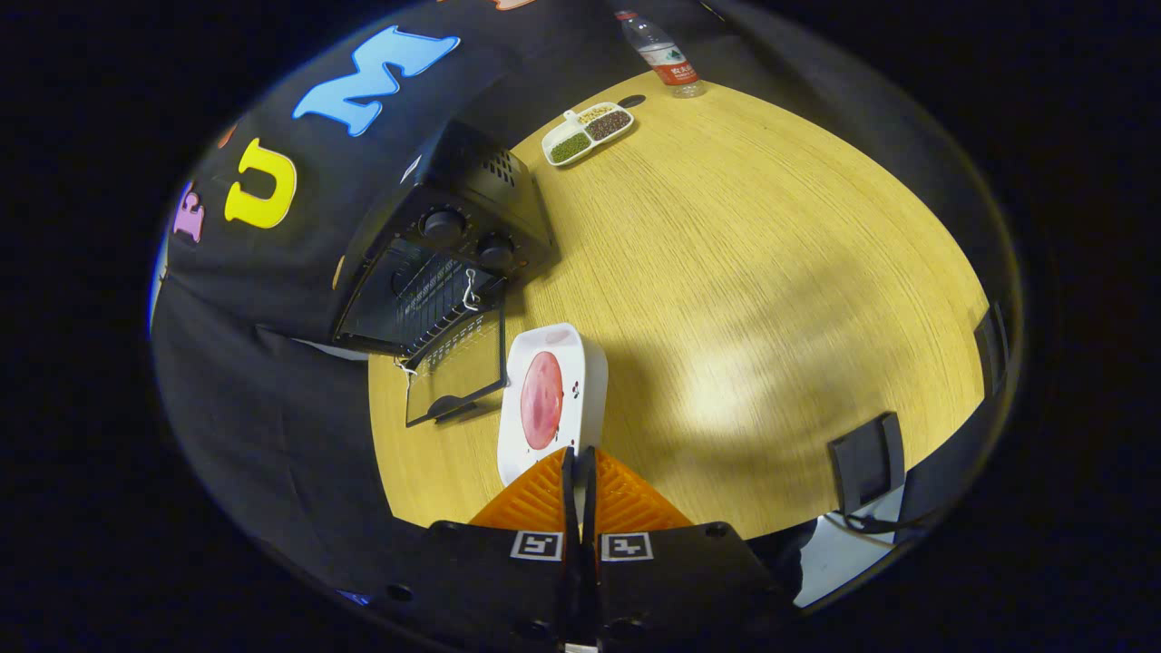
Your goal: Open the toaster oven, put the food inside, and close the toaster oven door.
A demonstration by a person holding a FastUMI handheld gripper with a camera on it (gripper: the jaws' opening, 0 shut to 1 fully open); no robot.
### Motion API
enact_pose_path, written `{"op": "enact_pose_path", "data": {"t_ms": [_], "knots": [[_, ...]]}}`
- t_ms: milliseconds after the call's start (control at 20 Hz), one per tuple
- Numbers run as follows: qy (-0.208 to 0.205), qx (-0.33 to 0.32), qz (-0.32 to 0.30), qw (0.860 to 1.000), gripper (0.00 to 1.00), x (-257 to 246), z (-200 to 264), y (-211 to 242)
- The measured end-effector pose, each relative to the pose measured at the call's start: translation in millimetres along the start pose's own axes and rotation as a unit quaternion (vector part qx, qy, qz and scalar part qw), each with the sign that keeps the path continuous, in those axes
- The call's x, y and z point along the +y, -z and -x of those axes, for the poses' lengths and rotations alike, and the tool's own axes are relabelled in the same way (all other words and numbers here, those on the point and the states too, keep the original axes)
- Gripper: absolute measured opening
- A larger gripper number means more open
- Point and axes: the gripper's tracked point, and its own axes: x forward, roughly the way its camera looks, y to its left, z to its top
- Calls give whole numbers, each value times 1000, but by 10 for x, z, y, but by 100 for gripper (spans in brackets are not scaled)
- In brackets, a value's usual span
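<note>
My gripper [578, 453] has its fingers drawn together, nearly touching, and they pinch the near edge of a white tray [590, 363]; the tray's rim sits right at the fingertips, so I judge both fingers pressed on it. The tray carries a round pink slice of meat [542, 400], lying flat near its middle, with a few small dark specks beside it. The tray is above the wooden table [753, 272], and whether it rests on the surface or is lifted I cannot tell. Just beyond and to the left of the tray stands the black toaster oven [453, 245], tilted in this view, with its glass door [456, 372] swung down and open toward the tray. A wire rack [435, 299] shows inside the open cavity, and two round knobs [442, 224] sit on the front panel. Well beyond, at the far side of the table, lies a white divided dish [588, 133] holding green, brown and pale grains, and a plastic water bottle [662, 54] stands near it. A dark chair back [866, 462] shows at the table's right edge.
</note>
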Motion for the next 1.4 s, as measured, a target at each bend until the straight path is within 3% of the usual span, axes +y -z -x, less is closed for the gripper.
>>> {"op": "enact_pose_path", "data": {"t_ms": [150,800,1400], "knots": [[-19,-17,-37,999,2,66,63,100],[-70,-68,-90,991,1,259,619,61],[-113,-62,-67,989,2,1287,-15,117]]}}
